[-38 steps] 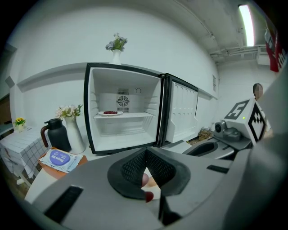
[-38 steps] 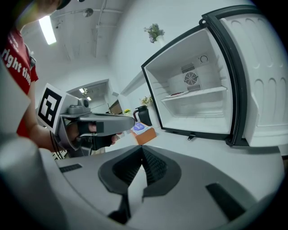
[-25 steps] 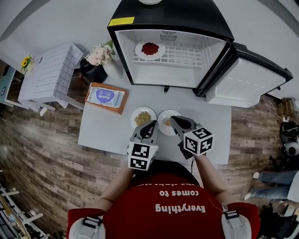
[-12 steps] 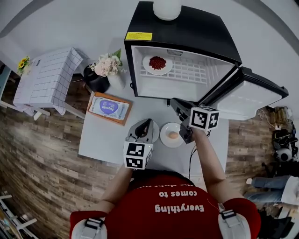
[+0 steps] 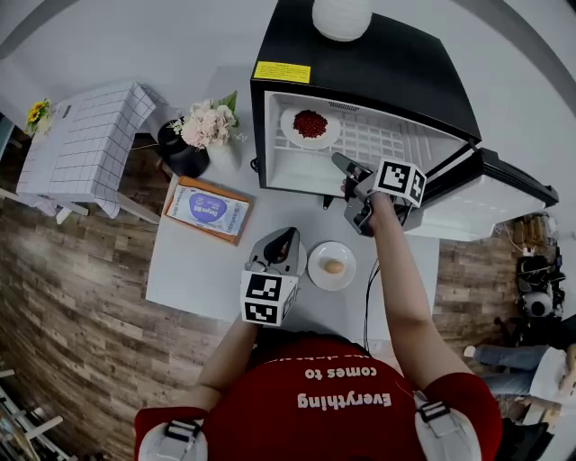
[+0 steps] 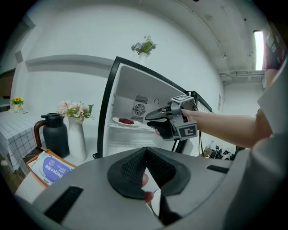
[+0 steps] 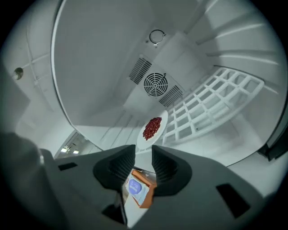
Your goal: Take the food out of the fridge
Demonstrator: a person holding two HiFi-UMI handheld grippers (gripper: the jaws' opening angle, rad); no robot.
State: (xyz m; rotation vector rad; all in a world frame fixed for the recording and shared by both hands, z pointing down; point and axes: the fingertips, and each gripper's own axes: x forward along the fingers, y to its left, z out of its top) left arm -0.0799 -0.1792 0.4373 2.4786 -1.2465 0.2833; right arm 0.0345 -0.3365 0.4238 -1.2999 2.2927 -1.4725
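Observation:
A white plate of red food (image 5: 310, 126) (image 7: 152, 128) (image 6: 126, 121) sits on the wire shelf of the open black fridge (image 5: 360, 63). My right gripper (image 5: 345, 167) (image 7: 143, 157) (image 6: 151, 122) is at the fridge's mouth, below and right of that plate. Its jaws are opening, with nothing between them. My left gripper (image 5: 286, 236) (image 6: 146, 155) is shut over the white table (image 5: 198, 261), beside a plate with a small pale item (image 5: 332, 266). Something pinkish that I cannot identify shows just under its pads.
The fridge door (image 5: 486, 194) stands open to the right. A flower vase (image 5: 207, 126), a black jug (image 5: 180, 144) and an orange-edged packet (image 5: 209, 209) stand at the table's left. A white round object (image 5: 342, 16) tops the fridge. A check-clothed side table (image 5: 85, 144) stands far left.
My right gripper left the plates, travelled up to the fridge opening, rolled, and parted its jaws. My left gripper shifted slightly; the plate of yellowish grains is now out of sight beneath it.

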